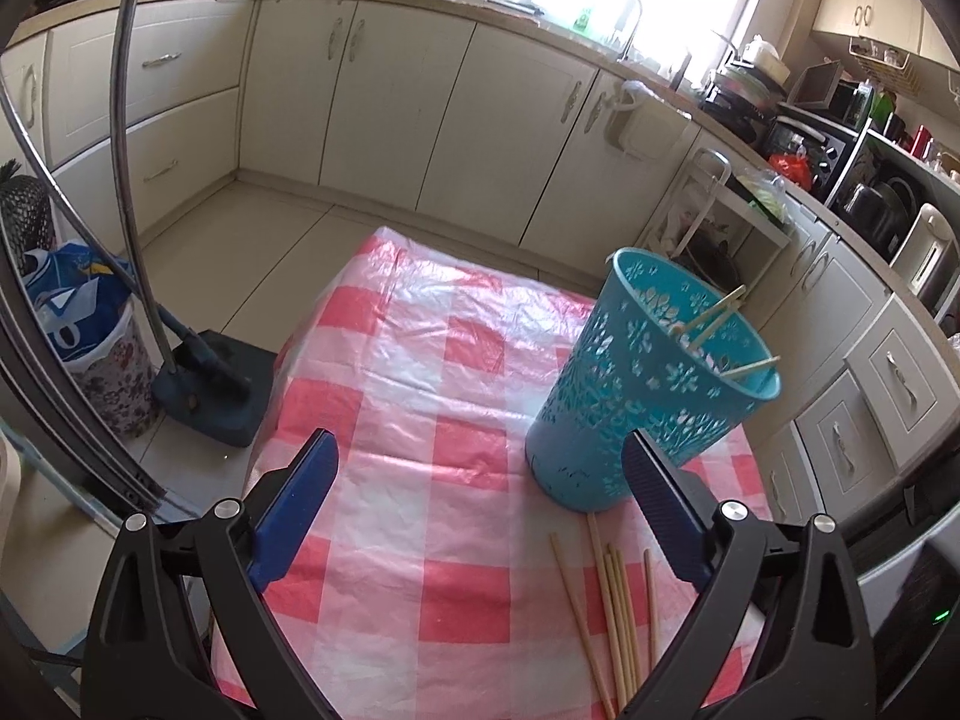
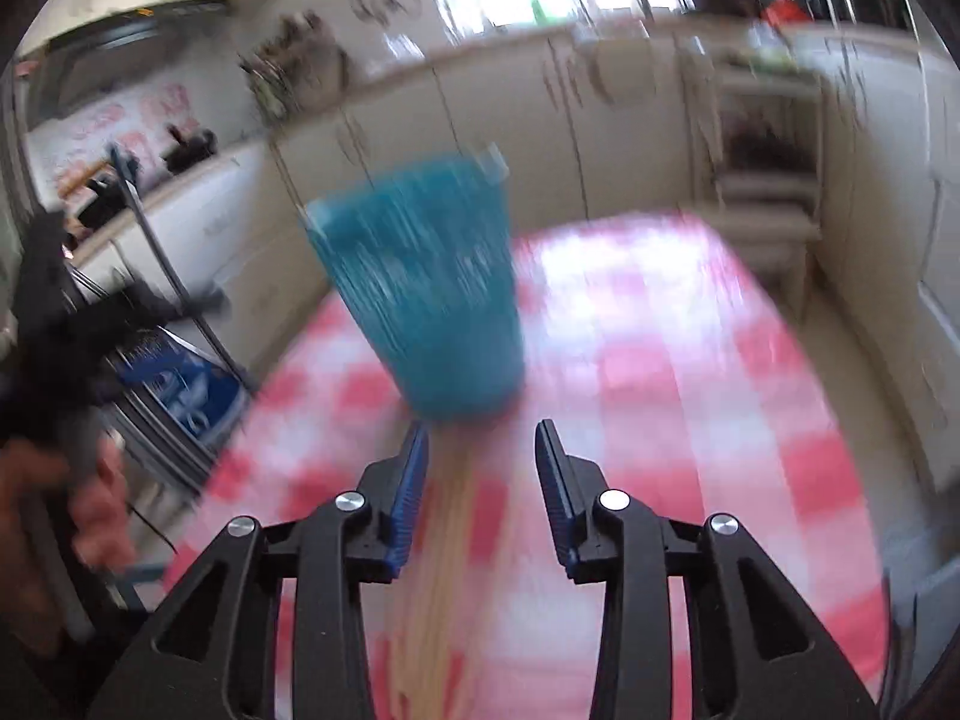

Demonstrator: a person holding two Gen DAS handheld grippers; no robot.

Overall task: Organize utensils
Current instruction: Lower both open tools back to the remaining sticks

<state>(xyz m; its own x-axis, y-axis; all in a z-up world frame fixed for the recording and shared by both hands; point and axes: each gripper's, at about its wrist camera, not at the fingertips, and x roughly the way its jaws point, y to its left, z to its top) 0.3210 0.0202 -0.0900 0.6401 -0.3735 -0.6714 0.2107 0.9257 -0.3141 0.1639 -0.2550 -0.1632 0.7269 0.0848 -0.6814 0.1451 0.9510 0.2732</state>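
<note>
L claw (image 1: 480, 456) agape, basket (image 1: 648, 384) beside, chopsticks (image 1: 606, 612) near

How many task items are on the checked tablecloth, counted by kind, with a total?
Turquoise perforated plastic basket: 1
Wooden chopsticks standing in that basket: 3
Loose wooden chopsticks lying beside it: about 6; the pile overlaps
Total: about 10

Motion blur smears the basket (image 2: 426, 288) and chopsticks (image 2: 444, 570).
</note>
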